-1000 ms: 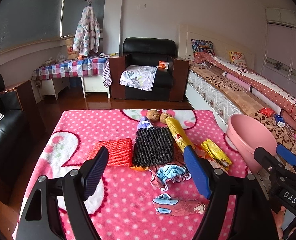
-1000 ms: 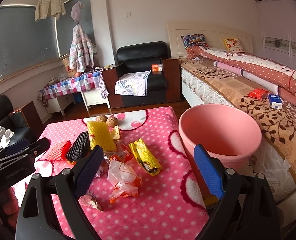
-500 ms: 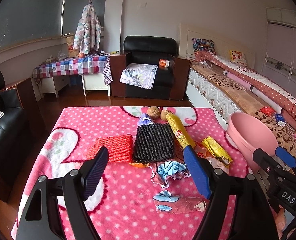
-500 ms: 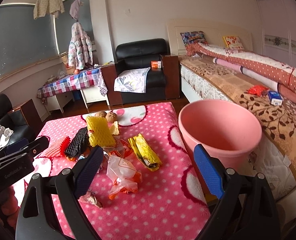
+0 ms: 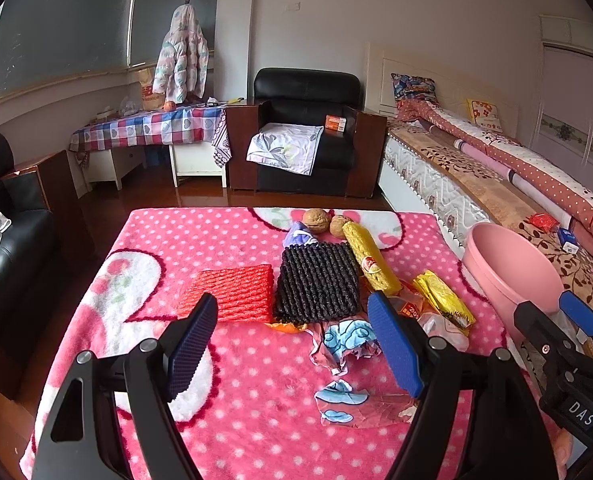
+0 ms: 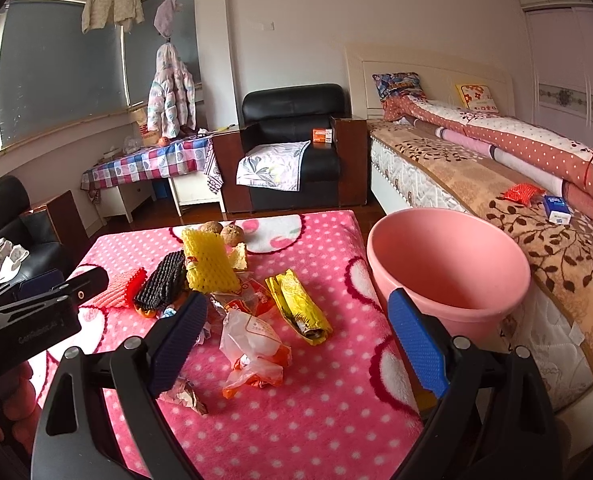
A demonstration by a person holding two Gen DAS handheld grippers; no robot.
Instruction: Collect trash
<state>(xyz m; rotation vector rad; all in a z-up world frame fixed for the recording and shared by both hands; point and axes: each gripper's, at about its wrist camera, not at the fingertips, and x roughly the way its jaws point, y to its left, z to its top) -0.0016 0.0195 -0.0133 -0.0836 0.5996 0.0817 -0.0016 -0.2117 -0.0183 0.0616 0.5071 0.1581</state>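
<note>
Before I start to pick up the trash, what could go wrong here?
1. The pink bucket stands off the table's right edge; a released wrapper could fall short of it.
2. The clear orange wrapper is thin and crumpled, so the right hand-held gripper may pinch the pink blanket as well.
3. The two walnuts could roll if bumped.
</note>
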